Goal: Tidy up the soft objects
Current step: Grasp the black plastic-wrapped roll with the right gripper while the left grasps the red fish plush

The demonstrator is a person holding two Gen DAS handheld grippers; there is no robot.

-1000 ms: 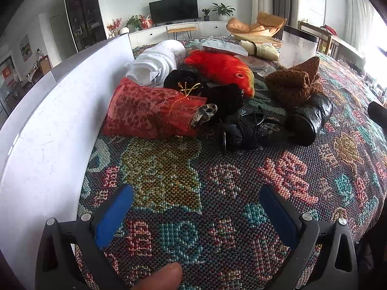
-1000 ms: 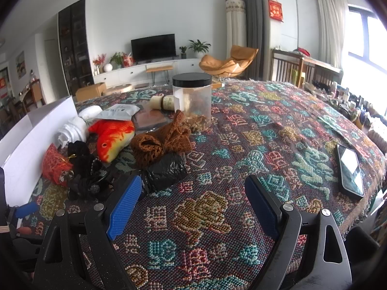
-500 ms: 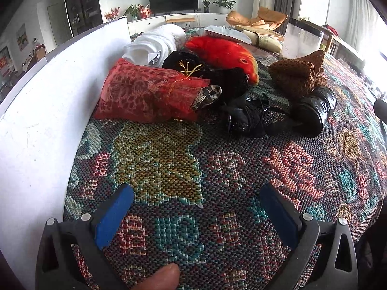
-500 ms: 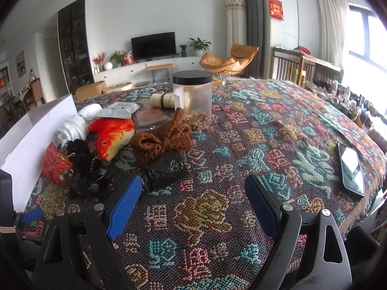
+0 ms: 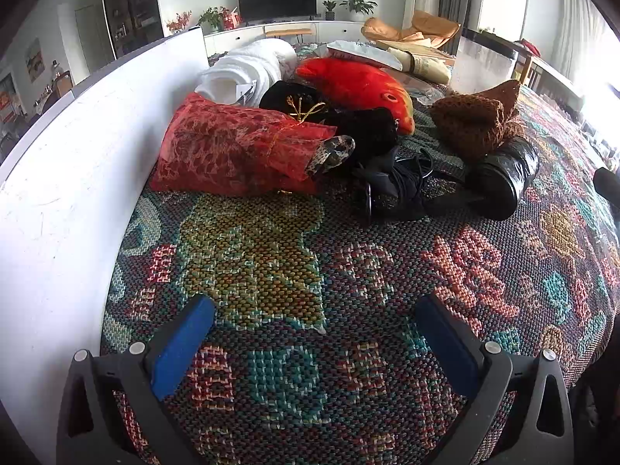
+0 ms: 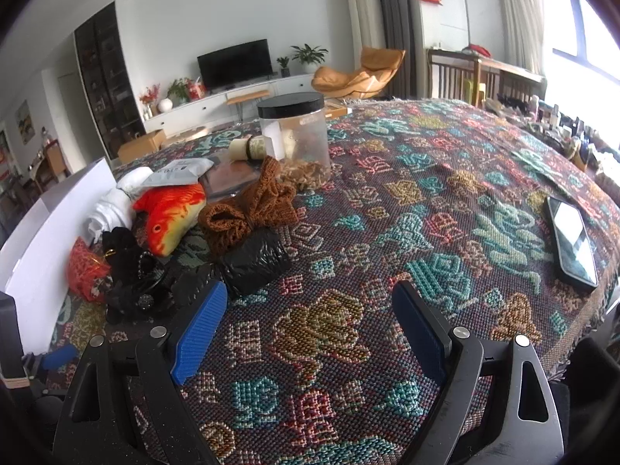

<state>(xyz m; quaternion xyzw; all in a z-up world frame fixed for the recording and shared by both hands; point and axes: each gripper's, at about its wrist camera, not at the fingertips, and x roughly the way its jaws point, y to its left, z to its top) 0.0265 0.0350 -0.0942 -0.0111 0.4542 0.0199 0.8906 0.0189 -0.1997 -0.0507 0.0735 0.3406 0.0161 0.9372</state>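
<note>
The left gripper (image 5: 310, 329) is held with its blue pads (image 5: 182, 345) wide apart, and nothing is caught between them; only the patterned tablecloth (image 5: 271, 271) is seen in the gap. The right gripper (image 6: 310, 325) is likewise spread wide and empty, with the same woven cloth below it.

From the left wrist view, the soft objects are heaped at twelve o'clock, well beyond the fingertips. A red mesh pouch (image 5: 232, 151) is laid nearest, at eleven o'clock, just beside a white board (image 5: 58, 178) that is stood along the nine o'clock side. Behind the pouch a rolled white towel (image 5: 248, 68) is seen, and a black velvet pouch (image 5: 294, 97) with a gold tie is pressed against a red plush fish (image 5: 352, 85). A tangle of black fabric (image 5: 399, 190) is placed at twelve o'clock, and a glossy black bundle (image 5: 503, 178) at one o'clock, with a brown knitted piece (image 5: 472, 116) touching it from behind.

From the right wrist view, the same heap is found at ten to eleven o'clock; the glossy black bundle (image 6: 252, 259) is just past the left pad. A clear jar (image 6: 296, 131) with a black lid is stood upright at twelve o'clock behind the brown knit (image 6: 248, 209). A phone (image 6: 571, 240) is laid flat at three o'clock, well apart from the heap.
</note>
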